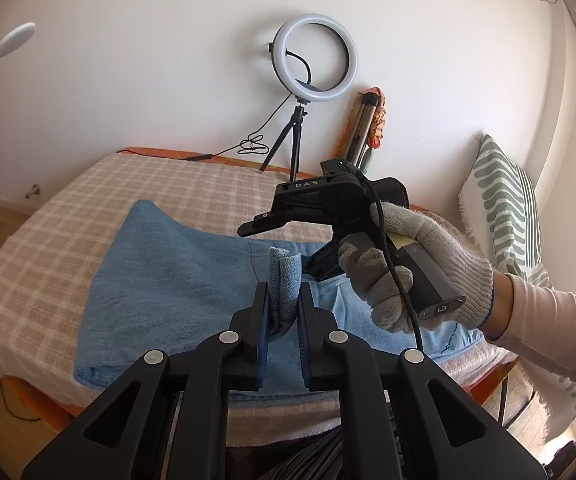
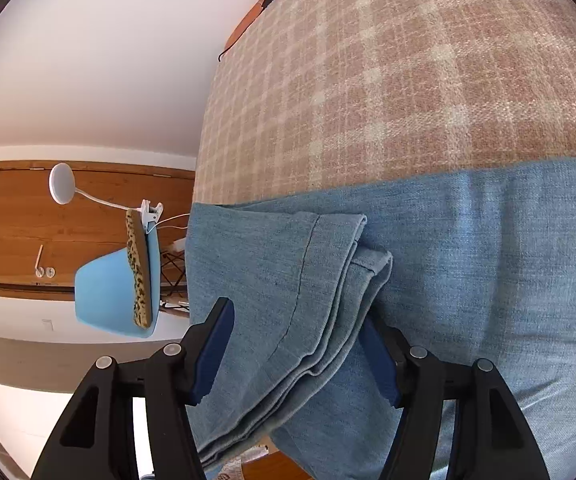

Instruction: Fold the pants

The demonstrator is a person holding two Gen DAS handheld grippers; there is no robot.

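Blue denim pants (image 1: 160,280) on bed: left gripper (image 1: 284,300) pinches hem bunch for folding, right gripper (image 2: 296,356) wide, jaws straddling layered hems.

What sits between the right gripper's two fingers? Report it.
In the right wrist view, the stacked hem layers of the blue pants lie between the spread fingers of the right gripper; the pads do not visibly press on them.

The pants (image 1: 160,280) lie on the checked cloth (image 1: 88,196), ring light (image 1: 314,66) behind.
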